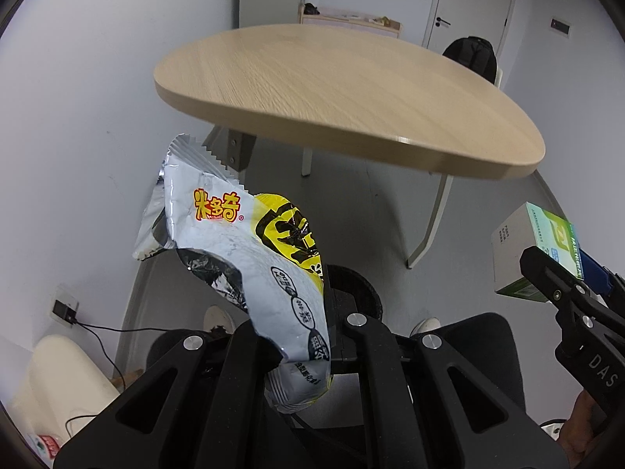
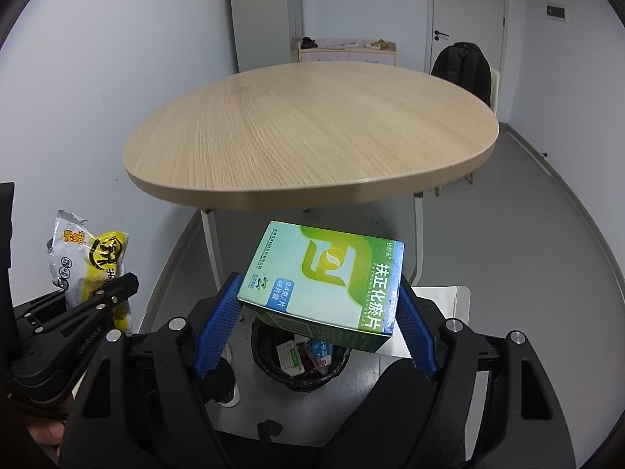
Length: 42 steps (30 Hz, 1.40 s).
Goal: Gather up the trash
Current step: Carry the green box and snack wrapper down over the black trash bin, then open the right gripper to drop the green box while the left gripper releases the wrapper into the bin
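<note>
**Both items held above the bin; box sits nearer over its mouth**

The right tool (image 2: 317, 326) is clamped on the box (image 2: 324, 281), its blue pads (image 2: 218, 328) pressing the box's two short sides, so the box's long axis runs across the frame, from one pad to the other. In the right wrist view the bin (image 2: 299, 355) lies directly below and just behind the box, at lower centre; its black-lined mouth is partly hidden by the box, and other trash shows inside.

The left tool (image 1: 300, 355) is closed on the lower end of the wrapper (image 1: 250, 250), which stands up and leans toward the upper left of that frame. From the left wrist view only the bin's rim (image 1: 363, 293) shows, behind the wrapper.

Judgement: the right hand is better placed for release. The wrapper hangs to the left of the bin and needs a shift toward centre.

The bench (image 2: 312, 133) appears bare.
</note>
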Motion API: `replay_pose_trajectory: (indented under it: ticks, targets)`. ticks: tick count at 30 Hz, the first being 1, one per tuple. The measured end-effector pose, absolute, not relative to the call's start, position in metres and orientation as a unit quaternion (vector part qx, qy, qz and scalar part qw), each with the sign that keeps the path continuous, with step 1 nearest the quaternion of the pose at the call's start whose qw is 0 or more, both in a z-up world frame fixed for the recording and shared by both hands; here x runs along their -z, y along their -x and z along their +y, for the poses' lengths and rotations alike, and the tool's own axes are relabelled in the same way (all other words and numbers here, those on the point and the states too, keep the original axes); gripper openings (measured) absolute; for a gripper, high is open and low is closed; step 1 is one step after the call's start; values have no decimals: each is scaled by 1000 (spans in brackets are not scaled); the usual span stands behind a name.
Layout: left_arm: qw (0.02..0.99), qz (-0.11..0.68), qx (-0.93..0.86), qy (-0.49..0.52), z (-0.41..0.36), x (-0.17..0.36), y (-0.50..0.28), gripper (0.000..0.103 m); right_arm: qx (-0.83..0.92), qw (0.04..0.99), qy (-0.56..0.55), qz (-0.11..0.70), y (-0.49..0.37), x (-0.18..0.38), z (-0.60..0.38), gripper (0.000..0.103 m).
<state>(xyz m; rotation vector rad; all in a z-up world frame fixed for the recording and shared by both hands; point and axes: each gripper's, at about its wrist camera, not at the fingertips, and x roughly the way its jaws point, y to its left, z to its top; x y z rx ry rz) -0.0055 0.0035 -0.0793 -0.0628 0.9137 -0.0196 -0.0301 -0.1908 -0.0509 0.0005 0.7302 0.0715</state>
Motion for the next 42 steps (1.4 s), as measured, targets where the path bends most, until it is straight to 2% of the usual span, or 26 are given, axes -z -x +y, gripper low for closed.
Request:
replay_pose_trajectory:
  ticks: [11, 29, 42]
  targets:
    - [879, 475, 19, 45, 3, 146, -12, 4, -42, 916, -3, 398, 15, 111, -192, 72]
    - [851, 522, 13, 50, 16, 265, -68, 4, -38, 887, 6, 461, -55, 237, -181, 72]
    - [835, 547, 8, 48, 18, 293, -95, 4, -51, 863, 9, 503, -96, 297, -175, 72]
